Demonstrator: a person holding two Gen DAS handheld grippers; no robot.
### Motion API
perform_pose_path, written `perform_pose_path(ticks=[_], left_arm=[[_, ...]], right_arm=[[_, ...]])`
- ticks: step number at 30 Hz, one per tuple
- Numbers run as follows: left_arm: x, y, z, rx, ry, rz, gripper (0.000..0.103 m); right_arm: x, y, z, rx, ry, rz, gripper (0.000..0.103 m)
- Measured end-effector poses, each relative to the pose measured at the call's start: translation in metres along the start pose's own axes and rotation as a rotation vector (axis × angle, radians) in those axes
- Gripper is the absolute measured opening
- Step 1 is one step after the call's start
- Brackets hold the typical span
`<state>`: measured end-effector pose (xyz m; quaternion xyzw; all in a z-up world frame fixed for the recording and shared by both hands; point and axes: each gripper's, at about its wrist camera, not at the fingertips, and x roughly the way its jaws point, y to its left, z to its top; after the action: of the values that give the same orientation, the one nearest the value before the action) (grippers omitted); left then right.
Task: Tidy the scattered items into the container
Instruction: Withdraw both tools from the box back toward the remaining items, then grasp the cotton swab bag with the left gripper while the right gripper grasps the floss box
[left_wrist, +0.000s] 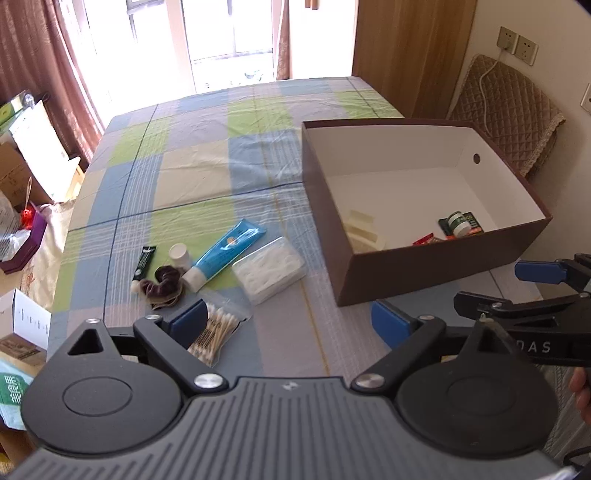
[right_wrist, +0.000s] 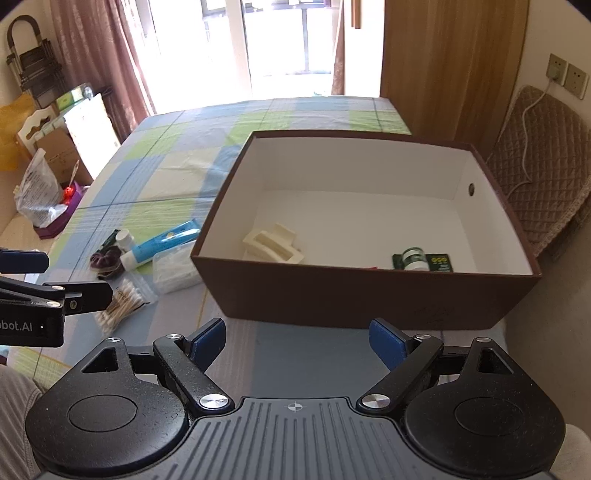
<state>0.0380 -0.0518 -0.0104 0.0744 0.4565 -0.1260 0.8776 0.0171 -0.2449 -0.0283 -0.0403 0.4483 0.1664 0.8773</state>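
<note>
A few bits are already dropped in the box (right_wrist: 369, 295), ahead of the right gripper (right_wrist: 297, 345). Swabs (left_wrist: 216, 334), tube (left_wrist: 225, 254) and floss case (left_wrist: 271, 269) (plus small stuff) are left ahead of the left gripper (left_wrist: 291, 323). Both are spread wide, nothing gripped.

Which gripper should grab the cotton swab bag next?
Left, probably. The left gripper is open with the cotton swab bag right at its left finger. The right gripper, also open, faces the brown box, away from the swabs.
</note>
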Motion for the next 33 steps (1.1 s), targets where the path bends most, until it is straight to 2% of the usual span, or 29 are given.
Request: perform_pose_path(ticks=[8, 15, 23, 26, 30, 33], left_arm=[[0.013, 0.035, -0.03, -0.068, 0.043, 0.008, 0.094], [0.025, 0.05, -0.04, -0.081, 0.034, 0.055, 0.094], [0.058, 0.059, -0.044, 0.01, 0.053, 0.034, 0.092], [0.078, 0.066, -0.042, 0.073, 0.074, 0.02, 0.085], [0.106, 0.075, -0.037, 0.15, 0.114, -0.014, 0.068], [0.126, 0.08, -0.033, 0.191, 0.144, -0.029, 0.068]], right_arm=[[0.027, 0.01, -0.012, -0.004, 0.04, 0.081, 0.09], [0.04, 0.012, -0.017, -0.001, 0.015, 0.127, 0.09], [0.054, 0.004, -0.02, 0.022, 0.048, 0.121, 0.09], [0.061, 0.001, -0.021, 0.031, 0.069, 0.114, 0.09], [0.066, -0.001, -0.02, 0.04, 0.085, 0.111, 0.09], [0.068, 0.0, -0.019, 0.035, 0.093, 0.117, 0.09]])
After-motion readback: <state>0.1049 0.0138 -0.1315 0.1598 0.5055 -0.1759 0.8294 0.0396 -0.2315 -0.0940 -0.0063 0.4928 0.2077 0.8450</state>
